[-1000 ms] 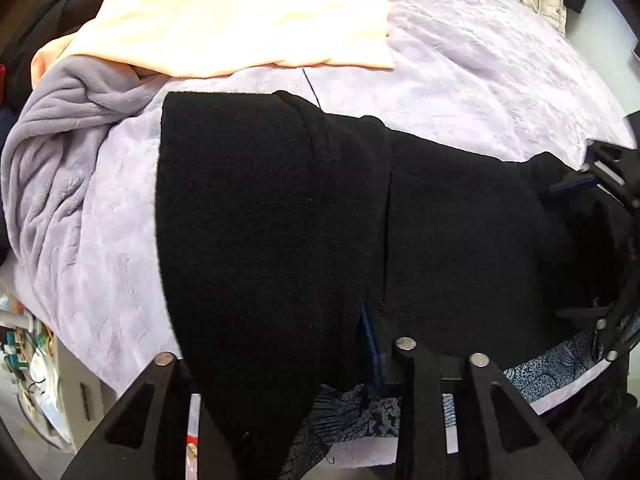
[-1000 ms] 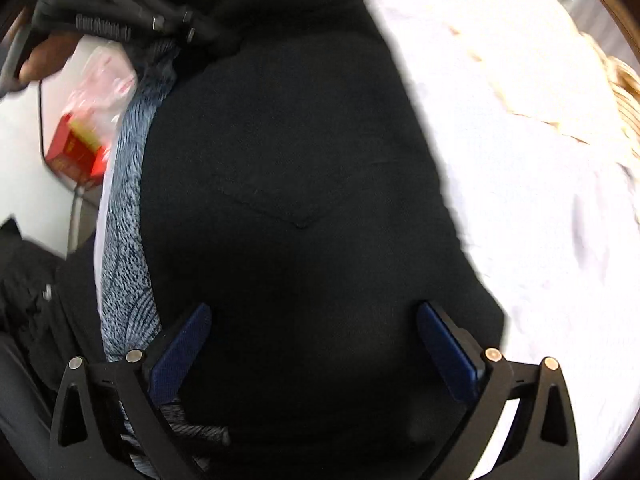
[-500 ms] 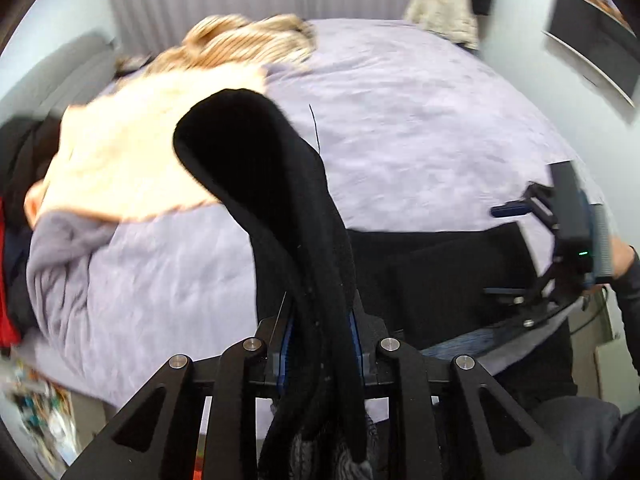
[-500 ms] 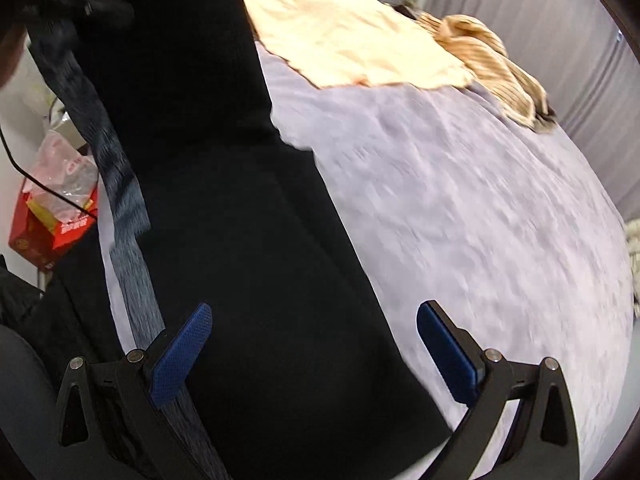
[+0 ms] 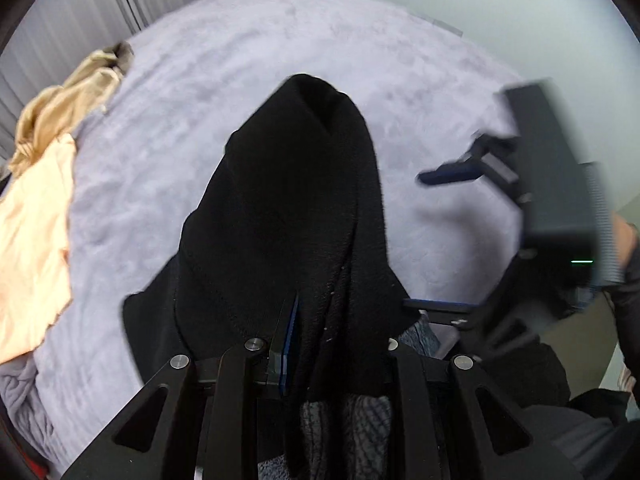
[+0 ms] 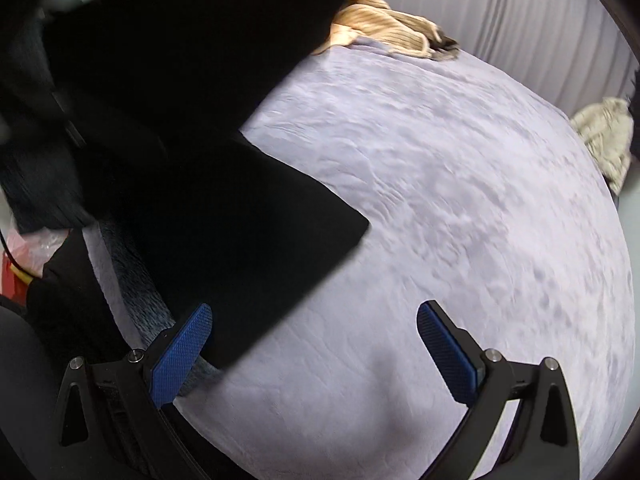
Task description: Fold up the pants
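The black pants (image 5: 288, 216) hang bunched from my left gripper (image 5: 316, 344), which is shut on the cloth and holds it lifted above the lilac bed. In the right wrist view the rest of the pants (image 6: 224, 216) lies flat near the bed's left edge, one corner pointing right. My right gripper (image 6: 316, 344) is open and empty, hovering over the bedspread just right of that corner. It also shows in the left wrist view (image 5: 444, 240), blurred, at the right.
The lilac bedspread (image 6: 440, 184) fills most of both views. A peach cloth (image 5: 28, 240) and a tan striped garment (image 6: 384, 28) lie at the far side. A beige garment (image 6: 608, 140) sits at the right edge. A grey patterned cloth (image 6: 132, 292) lies under the pants.
My left gripper closed on the pants and lifted them up and over toward the right. My right gripper came off the pants and moved out over the bare bedspread.
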`<state>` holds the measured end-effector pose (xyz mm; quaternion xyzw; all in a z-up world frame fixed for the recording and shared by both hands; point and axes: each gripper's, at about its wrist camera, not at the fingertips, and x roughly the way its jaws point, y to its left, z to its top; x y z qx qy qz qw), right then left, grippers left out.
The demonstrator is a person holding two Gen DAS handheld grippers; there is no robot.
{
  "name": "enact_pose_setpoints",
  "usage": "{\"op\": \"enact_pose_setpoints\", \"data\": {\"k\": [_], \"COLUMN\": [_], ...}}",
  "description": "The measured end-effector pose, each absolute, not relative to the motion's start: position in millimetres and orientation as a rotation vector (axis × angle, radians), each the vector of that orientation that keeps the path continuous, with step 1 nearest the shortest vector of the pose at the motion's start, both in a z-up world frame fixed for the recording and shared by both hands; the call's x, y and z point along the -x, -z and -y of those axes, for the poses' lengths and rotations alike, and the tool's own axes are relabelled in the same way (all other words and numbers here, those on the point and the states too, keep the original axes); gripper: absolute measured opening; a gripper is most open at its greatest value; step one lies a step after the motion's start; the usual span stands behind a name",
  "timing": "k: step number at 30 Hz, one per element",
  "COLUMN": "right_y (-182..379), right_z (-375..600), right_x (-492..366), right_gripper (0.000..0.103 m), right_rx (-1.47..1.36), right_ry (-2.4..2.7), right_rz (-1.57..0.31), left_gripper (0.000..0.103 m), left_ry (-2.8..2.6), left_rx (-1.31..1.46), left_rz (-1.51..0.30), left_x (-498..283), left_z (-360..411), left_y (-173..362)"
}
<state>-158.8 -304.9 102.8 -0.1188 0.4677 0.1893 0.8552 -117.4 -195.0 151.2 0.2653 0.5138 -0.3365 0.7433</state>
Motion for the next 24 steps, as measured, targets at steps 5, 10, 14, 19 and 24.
{"op": "enact_pose_setpoints", "data": {"k": [5,10,14,19,24], "right_y": [-97,-101,-115,-137,-130], "right_z": [314,328,357,372,358], "right_x": [173,184,199,198,171], "right_gripper": [0.102,0.102,0.102,0.102,0.102], "right_rx": [0.225,0.193,0.128,0.009,-0.135], "right_ry": [-0.369,-0.335,-0.322,-0.339,-0.411], "right_rz": [-0.986,-0.993,-0.976,-0.926,-0.927], "left_gripper": [0.026,0.061,0.061,0.083,0.091], "left_ry": [0.720,0.817,0.918,0.816,0.478], "left_rx": [-0.581,-0.449,-0.344,-0.242,-0.253], "left_rz": [-1.190,-1.237,-1.187,-1.097,-1.047], "left_x": [111,113,119,104,70], "left_z": [210,198,178,133,80], "left_y": [-111,-133,-171,-186,-149]}}
